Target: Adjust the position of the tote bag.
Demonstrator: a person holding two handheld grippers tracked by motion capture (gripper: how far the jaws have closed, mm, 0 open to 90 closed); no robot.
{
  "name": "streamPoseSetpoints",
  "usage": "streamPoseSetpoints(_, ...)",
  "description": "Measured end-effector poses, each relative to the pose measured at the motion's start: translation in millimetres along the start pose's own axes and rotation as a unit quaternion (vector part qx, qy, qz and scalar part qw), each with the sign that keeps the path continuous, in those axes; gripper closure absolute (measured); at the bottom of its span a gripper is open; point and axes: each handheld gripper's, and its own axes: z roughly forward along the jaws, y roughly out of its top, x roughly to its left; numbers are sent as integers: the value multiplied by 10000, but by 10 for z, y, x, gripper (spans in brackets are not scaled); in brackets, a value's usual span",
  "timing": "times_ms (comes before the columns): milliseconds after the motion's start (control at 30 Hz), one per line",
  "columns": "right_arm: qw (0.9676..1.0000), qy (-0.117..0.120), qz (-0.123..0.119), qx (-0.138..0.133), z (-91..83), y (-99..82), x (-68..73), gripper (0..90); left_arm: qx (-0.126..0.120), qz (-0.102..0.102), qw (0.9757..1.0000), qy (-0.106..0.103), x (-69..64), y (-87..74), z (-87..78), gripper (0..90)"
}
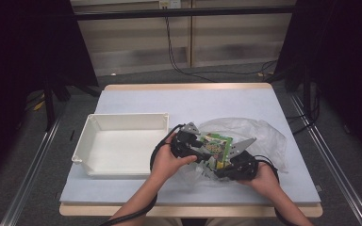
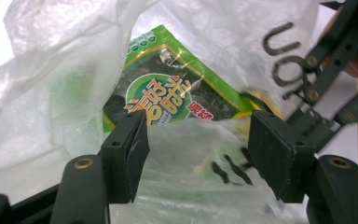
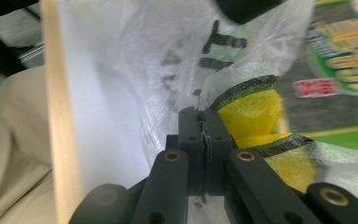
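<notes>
High view: a person works at the table [image 1: 122, 193], both hands low and centre. The left gripper [image 1: 194, 144] and right gripper [image 1: 227, 165] meet over a clear plastic bag [image 1: 259, 134] lying at about 3 o'clock from the white bin [image 1: 87, 141]. A green snack packet [image 1: 215, 143] shows between the two grippers, at the bag's mouth. The bin holds nothing I can see. The step in hand looks like getting the packet out of the bag.

Left gripper view: the jaws stand partly apart, with bag film lying between the pads [image 2: 130, 151] but not pressed by them. The packet [image 2: 177, 93] sits beyond, at 12 o'clock, half inside the bag [image 2: 51, 84], its top corner clear of the film. The other gripper's linkage shows at 2 o'clock.

Right gripper view: the jaws are pressed together on a thin fold of the bag [image 3: 168, 60]; the film runs up from the pinch. A yellow, black-edged item [image 3: 251, 112] lies just at 2 o'clock from the tips, and the packet [image 3: 349, 60] is blurred further that way.

Next, I judge, the right should hold the film down while the left reaches past the film, closes on the packet's free corner alone, and draws it out toward the bin.
</notes>
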Motion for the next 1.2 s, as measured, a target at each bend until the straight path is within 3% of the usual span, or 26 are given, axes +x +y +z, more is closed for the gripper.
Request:
streamPoseSetpoints(67,9998,-47,-78,198,65,-30,10,885,5,-13,10000,-32,-9,8,-3,382)
streamPoseSetpoints(200,9995,-229,94,182,40,-55,-52,888,-90,-24,9999,-58,-20,3,2,382)
streamPoseSetpoints(233,9984,-522,156,172,-11,-80,-128,888,-97,-29,9999,-58,-21,-1,2,383)
streamPoseSetpoints(267,9984,-522,156,172,-11,-80,-128,888,-60,11,10000,-57,-18,-2,-2,383)
streamPoseSetpoints(300,9966,-722,372,139,-72,-119,-199,888,-57,1,10000,-71,-32,-8,15,383)
streamPoseSetpoints(333,9966,-722,372,139,-72,-119,-199,888,-57,1,10000,-71,-32,-8,15,383)
streamPoseSetpoints(367,9945,-885,563,45,-135,-162,-276,888,-10,56,10000,-60,-40,-4,19,383)
streamPoseSetpoints(533,9943,-892,566,-151,-238,-186,-298,888,-15,246,9997,-74,-73,2,74,342)
streamPoseSetpoints(767,9960,-634,456,-442,-273,-114,-244,888,100,683,9976,-90,-147,94,158,233)
streamPoseSetpoints(900,9963,-443,430,-592,-285,-87,-218,889,6,770,9969,-159,-170,112,203,203)
streamPoseSetpoints(1000,9962,-362,433,-667,-296,-79,-211,890,232,861,9957,-254,-162,108,249,195)
streamPoseSetpoints(1033,9955,-259,488,-764,-304,-79,-211,891,262,880,9952,-335,-158,99,260,319)
streamPoseSetpoints(1067,9955,-259,488,-764,-304,-79,-211,891,302,923,9946,-374,-154,87,265,319)
streamPoseSetpoints(1100,9953,-271,527,-762,-308,-78,-216,890,365,932,9942,-396,-150,78,271,466)
streamPoseSetpoints(1133,9953,-271,527,-762,-308,-78,-216,890,448,893,9939,-466,-148,64,278,466)
streamPoseSetpoints(1200,9946,-272,563,-826,-309,-77,-224,860,679,848,9925,-560,-135,49,273,706)
